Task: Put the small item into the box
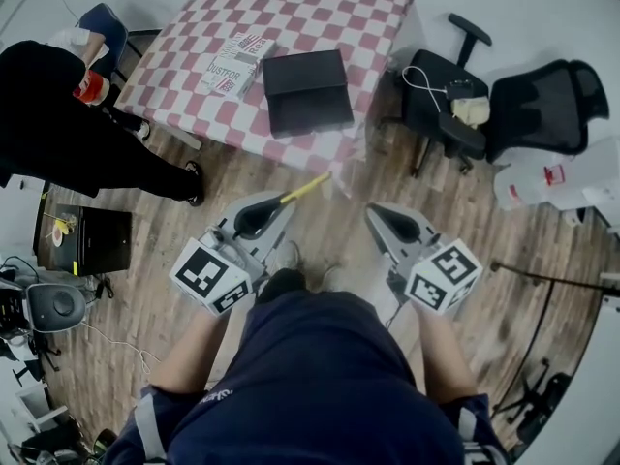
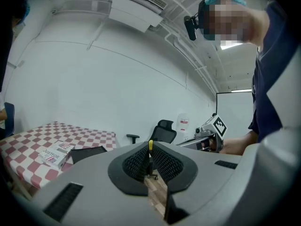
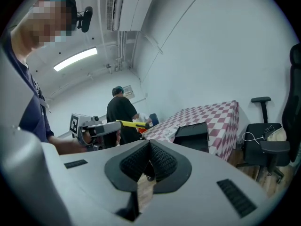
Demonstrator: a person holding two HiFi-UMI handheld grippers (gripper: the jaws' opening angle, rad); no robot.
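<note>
I hold both forearms out low before me: left gripper [image 1: 274,204] pinched on a thin yellow stick [image 1: 305,189], right gripper [image 1: 376,211] jaws together

a small yellow item [image 1: 308,187], thin like a stick, is being pinched at one end in the closed jaws of the left gripper [image 1: 279,204], its free end pointing toward the counter [image 1: 320,8]. the black box [image 1: 308,90] is sitting flat on the counter's checked cloth, near the front edge, well apart from the item.

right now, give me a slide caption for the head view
Left gripper shut on a yellow stick, facing the black box on the checked table.
</note>
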